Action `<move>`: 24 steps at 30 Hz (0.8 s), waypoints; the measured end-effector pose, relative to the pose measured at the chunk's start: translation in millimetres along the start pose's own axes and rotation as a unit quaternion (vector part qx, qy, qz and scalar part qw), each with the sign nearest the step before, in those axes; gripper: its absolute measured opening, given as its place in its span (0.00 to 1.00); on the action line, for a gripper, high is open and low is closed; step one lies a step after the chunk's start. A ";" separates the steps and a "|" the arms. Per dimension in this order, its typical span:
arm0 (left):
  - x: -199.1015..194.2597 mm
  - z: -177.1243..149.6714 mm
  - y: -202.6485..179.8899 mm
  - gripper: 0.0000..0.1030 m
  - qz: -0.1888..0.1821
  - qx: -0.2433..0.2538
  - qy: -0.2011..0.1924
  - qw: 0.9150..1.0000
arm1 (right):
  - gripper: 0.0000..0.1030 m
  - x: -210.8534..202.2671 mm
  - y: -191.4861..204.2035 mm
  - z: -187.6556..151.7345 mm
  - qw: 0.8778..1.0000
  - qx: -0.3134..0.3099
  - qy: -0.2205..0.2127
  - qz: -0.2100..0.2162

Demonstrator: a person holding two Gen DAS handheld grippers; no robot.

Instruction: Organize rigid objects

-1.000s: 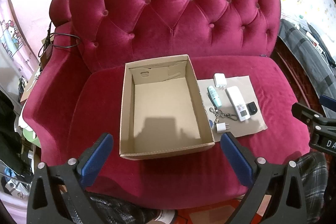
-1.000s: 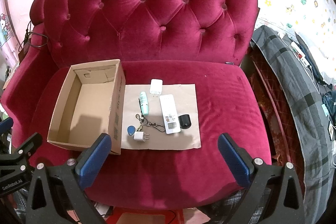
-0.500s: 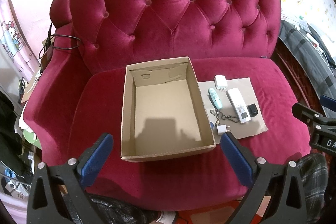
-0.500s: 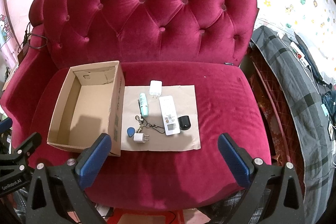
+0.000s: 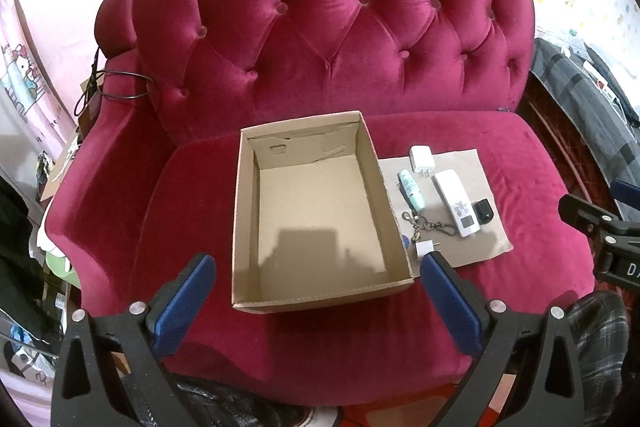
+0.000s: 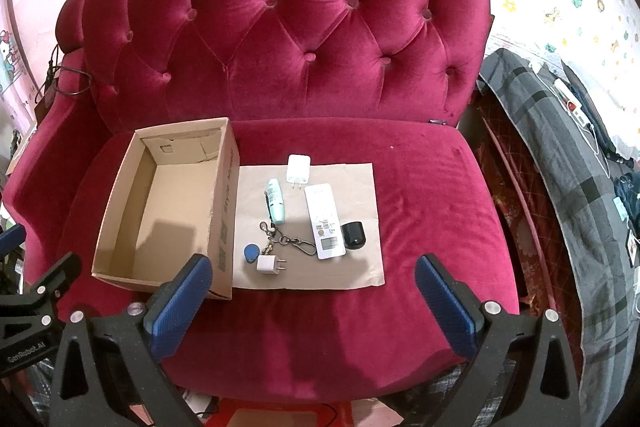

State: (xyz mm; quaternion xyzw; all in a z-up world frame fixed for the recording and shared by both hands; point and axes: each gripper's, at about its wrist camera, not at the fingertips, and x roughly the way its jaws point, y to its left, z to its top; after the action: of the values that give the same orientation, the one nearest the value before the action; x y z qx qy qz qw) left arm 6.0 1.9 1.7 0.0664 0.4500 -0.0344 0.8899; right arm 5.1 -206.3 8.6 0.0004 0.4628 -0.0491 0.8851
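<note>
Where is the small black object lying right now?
In the right wrist view the small black object lies on the brown sheet on the sofa seat, right beside the white remote, near its lower end.

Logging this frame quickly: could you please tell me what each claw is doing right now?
Left claw: open, holding nothing, above the box.
Right claw: open, holding nothing.

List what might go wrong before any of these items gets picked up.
The keychain links the blue tag and teal tube, so lifting one may drag the others. The small white plug lies close to the box wall, leaving little finger room. The cardboard sheet may slide on the velvet sofa.
</note>
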 end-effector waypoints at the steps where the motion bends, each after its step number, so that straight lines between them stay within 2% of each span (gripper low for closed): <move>1: 0.2 0.2 0.4 1.00 0.000 0.000 0.001 1.000 | 1.00 -0.1 -0.2 0.0 1.000 0.000 0.000 0.000; 24: 1.6 1.1 2.3 1.00 -0.002 0.005 0.004 1.000 | 1.00 0.7 0.1 1.5 1.000 0.005 -0.003 -0.002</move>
State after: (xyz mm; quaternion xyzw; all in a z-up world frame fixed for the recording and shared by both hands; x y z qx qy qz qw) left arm 8.1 4.0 1.2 0.0705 0.4535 -0.0379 0.8877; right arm 6.7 -206.3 8.9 0.0037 0.4595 -0.0536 0.8866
